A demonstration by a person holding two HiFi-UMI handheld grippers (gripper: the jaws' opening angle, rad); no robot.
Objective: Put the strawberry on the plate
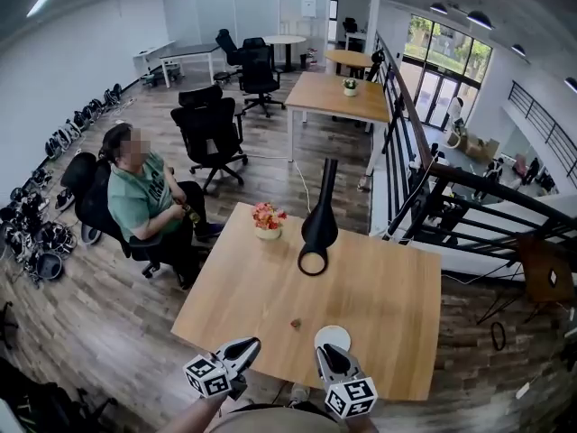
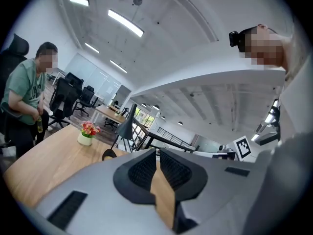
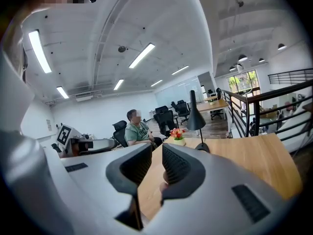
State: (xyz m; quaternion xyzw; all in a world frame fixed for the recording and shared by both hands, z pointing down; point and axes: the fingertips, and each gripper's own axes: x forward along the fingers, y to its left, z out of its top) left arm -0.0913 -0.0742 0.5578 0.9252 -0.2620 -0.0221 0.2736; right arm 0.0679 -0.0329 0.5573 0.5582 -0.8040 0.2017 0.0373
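Nearest: left gripper and right gripper both closed, empty. Just beyond, strawberry lies loose on table, beside plate. Risk: jaws left unopened would nudge it, rolling it toward lamp.

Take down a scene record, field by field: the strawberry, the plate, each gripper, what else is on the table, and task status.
strawberry: lying on the wooden table, just left of the plate, not on it
plate: white, near the table's front edge
left gripper: shut, holding nothing
right gripper: shut, holding nothing
also on table: black lamp, flower pot
status: strawberry not yet picked up
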